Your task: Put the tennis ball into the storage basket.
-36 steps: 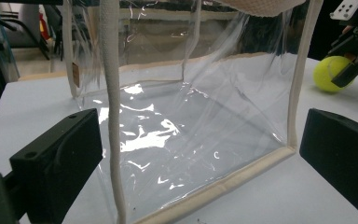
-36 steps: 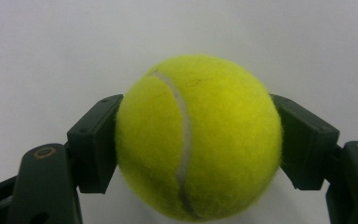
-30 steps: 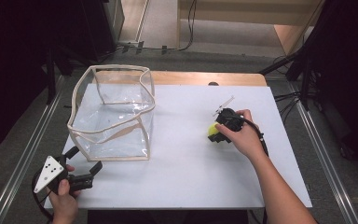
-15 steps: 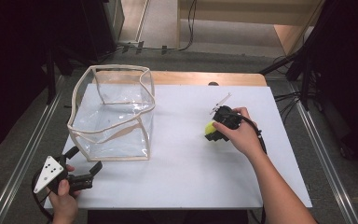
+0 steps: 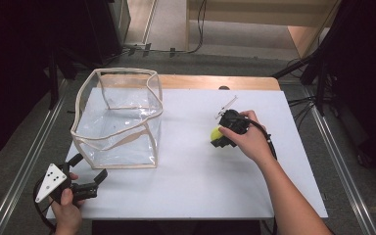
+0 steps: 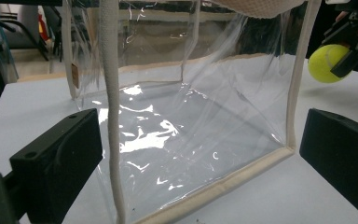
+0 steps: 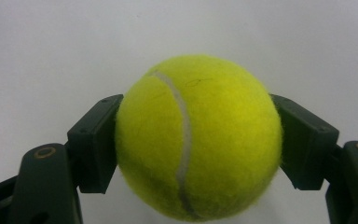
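A yellow tennis ball [image 7: 198,137] sits squeezed between the two black jaws of my right gripper [image 7: 198,144], which is shut on it. In the high view the ball [image 5: 216,133] shows just left of the right hand, right of the table's middle, and the right gripper [image 5: 220,137] points left. A clear plastic bag with cream trim [image 5: 120,120] stands open on the left half of the white table [image 5: 254,181]. My left gripper [image 5: 89,172] rests at the table's front left corner, jaws open and empty, facing the bag [image 6: 182,126]. The ball [image 6: 327,63] appears beyond the bag.
A wooden strip [image 5: 215,82] runs along the table's far edge. Metal rails [image 5: 345,166] flank the table on both sides. Cables [image 5: 303,103] lie on the floor at the right. A thin white stick [image 5: 226,105] juts up from the right gripper.
The right hand with the ball has shifted slightly left and toward the front of the table. The left gripper and the bag have stayed where they were.
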Demonstrator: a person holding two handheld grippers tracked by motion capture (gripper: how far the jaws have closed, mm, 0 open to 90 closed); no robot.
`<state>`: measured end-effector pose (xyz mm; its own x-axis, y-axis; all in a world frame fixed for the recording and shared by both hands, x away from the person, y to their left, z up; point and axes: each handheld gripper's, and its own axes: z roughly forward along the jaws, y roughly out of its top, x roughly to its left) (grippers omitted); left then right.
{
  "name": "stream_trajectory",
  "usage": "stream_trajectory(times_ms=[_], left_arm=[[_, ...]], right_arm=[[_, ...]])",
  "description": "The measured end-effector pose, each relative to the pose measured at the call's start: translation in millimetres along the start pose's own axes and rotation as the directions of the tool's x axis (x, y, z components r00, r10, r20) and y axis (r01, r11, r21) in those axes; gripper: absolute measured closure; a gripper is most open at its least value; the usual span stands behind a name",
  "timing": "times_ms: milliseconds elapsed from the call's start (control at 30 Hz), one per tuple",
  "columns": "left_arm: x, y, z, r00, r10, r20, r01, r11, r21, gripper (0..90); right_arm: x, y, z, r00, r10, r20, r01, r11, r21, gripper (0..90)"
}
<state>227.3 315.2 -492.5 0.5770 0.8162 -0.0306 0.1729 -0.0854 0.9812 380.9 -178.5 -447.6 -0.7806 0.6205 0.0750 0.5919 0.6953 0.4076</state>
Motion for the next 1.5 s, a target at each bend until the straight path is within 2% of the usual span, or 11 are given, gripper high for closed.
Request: stream_trajectory(times_ms=[333, 800, 933, 1500], left_arm=[[0.0, 0.0, -0.1, 1.0000, 0.002, 0.001, -0.002, 1.0000, 0.001, 0.0], [0.0, 0.0, 0.1, 1.0000, 0.001, 0.004, -0.001, 1.0000, 0.002, 0.0], [0.3, 0.0, 0.0, 1.0000, 0.002, 0.005, -0.002, 1.0000, 0.002, 0.0], [0.7, 0.0, -0.1, 1.0000, -0.002, 0.006, 0.002, 1.0000, 0.000, 0.0]], right_arm=[[5.5, 11.1, -1.5, 0.9993, -0.026, -0.028, 0.026, 1.000, -0.002, 22.9], [12.3, 25.1, -6.5, 0.9981, -0.049, -0.039, 0.049, 0.999, 0.000, 22.9], [14.2, 29.4, -7.2, 0.9960, -0.063, -0.063, 0.063, 0.998, -0.005, 22.9], [23.7, 49.5, -14.2, 0.9920, -0.101, -0.076, 0.101, 0.995, -0.001, 23.0]])
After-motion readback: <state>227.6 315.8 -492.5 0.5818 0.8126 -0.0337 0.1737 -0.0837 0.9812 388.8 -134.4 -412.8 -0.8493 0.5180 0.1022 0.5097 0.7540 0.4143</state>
